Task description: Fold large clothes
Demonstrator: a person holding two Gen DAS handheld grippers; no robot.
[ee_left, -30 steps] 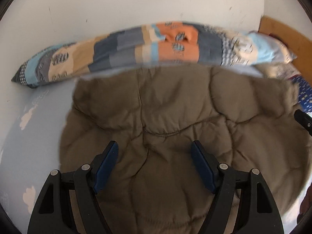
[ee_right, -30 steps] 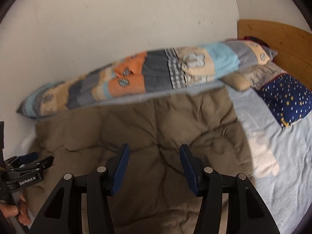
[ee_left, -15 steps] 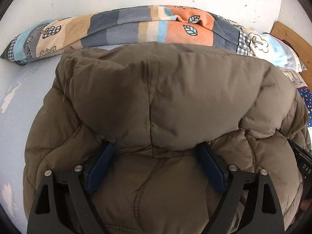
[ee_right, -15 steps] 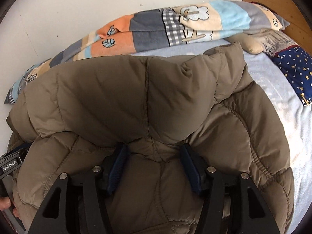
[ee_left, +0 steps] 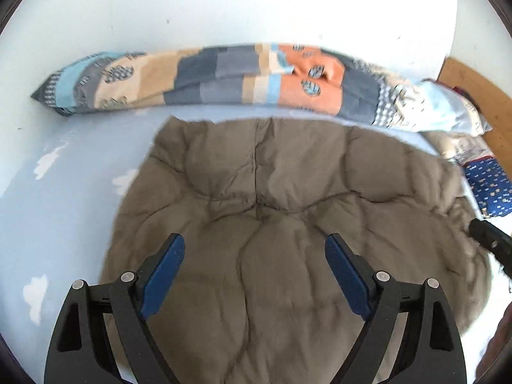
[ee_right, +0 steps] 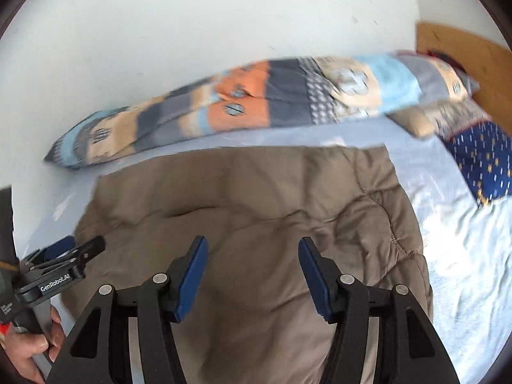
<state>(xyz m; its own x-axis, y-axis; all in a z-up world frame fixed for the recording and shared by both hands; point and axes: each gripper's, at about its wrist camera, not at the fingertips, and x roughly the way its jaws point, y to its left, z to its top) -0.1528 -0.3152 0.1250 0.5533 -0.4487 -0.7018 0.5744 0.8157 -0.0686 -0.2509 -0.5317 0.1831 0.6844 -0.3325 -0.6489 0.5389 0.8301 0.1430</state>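
A brown quilted jacket point(ee_left: 272, 208) point(ee_right: 256, 208) lies spread flat on the light blue bed sheet point(ee_left: 64, 208). My left gripper point(ee_left: 254, 243) hovers over its near middle, blue pads wide apart with nothing between them. My right gripper point(ee_right: 252, 244) hovers over the jacket's right half, open and also empty. In the right wrist view the left gripper point(ee_right: 64, 256) shows at the left edge over the jacket's left side, with a hand point(ee_right: 28, 348) on its handle. A black part of the right gripper point(ee_left: 489, 243) shows at the right edge of the left wrist view.
A long patchwork bolster point(ee_left: 224, 76) point(ee_right: 256, 102) lies along the white wall behind the jacket. A dark blue starred pillow point(ee_right: 483, 160) and a beige one point(ee_right: 422, 121) sit at the right by the wooden headboard point(ee_right: 464, 51). Bare sheet point(ee_right: 464, 256) flanks the jacket.
Half a second ago both grippers were pushed in close, their fingertips under a raised bulge of the jacket. Now they have drawn back and up, and the jacket lies flat.
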